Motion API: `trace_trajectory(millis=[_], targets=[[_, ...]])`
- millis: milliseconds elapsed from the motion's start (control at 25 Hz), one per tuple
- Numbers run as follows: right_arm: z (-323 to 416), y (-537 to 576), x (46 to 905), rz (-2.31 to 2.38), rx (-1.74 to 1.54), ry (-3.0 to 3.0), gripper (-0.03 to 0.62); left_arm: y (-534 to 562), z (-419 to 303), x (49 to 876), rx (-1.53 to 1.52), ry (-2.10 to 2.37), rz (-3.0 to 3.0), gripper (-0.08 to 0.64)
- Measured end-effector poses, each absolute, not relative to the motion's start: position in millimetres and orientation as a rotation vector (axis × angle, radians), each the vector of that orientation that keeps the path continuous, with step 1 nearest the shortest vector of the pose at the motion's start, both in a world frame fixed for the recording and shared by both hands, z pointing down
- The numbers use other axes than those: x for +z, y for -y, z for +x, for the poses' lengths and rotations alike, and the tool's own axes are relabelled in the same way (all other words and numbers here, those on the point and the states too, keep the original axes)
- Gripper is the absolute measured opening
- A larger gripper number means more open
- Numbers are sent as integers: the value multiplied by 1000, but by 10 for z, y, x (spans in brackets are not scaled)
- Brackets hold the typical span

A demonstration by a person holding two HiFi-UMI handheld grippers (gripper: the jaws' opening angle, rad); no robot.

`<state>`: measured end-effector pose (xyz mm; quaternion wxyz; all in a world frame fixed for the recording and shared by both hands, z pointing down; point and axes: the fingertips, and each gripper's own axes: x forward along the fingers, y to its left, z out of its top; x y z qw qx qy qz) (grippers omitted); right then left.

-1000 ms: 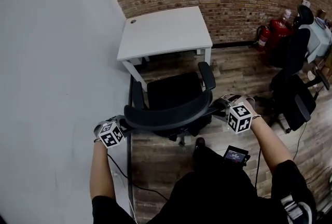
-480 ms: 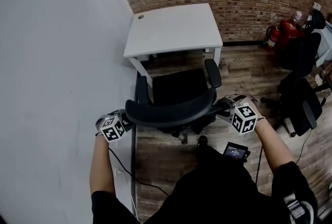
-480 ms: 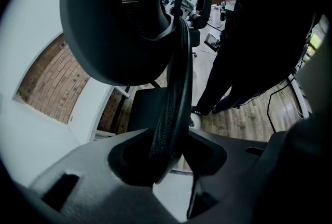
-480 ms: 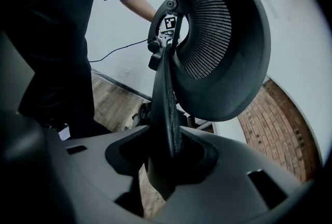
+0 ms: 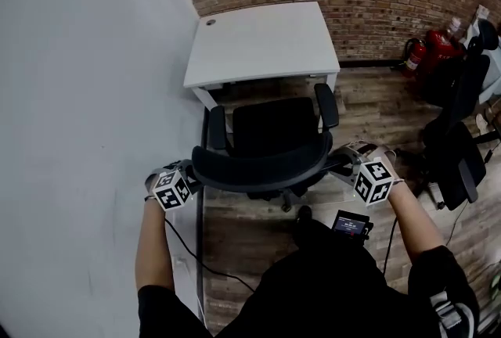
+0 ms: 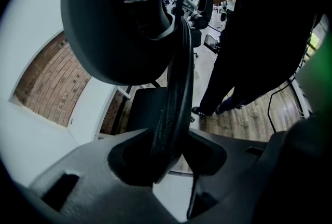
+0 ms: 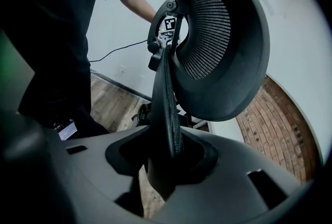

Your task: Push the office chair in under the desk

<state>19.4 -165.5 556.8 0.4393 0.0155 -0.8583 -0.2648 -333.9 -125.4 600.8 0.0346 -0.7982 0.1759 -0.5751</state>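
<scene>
My left gripper [image 5: 190, 180] and right gripper [image 5: 340, 164] both clamp the rim of the chair [image 5: 274, 129] back, before the desk [image 5: 262, 43].

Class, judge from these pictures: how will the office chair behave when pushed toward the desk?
The chair likely rolls readily: its base stands on a smooth wood floor. Pushed high at the backrest, it might tilt or swivel. Its mesh may flex slightly.

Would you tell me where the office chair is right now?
In the head view, the office chair stands at centre, just in front of the white desk, its backrest clamped by the left tongs and right tongs.
</scene>
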Motion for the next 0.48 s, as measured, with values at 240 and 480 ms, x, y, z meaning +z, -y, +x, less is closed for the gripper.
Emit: trace_trajectory(millis=[240,480], targets=[[196,1892,5562,23,-660,2150,129,1479,-3324,6014,-1787,-526,-2458,170],[71,1851,5535,-16,-592,2266,123,1566,-3449,6020,-1873,-479,-2463,172]])
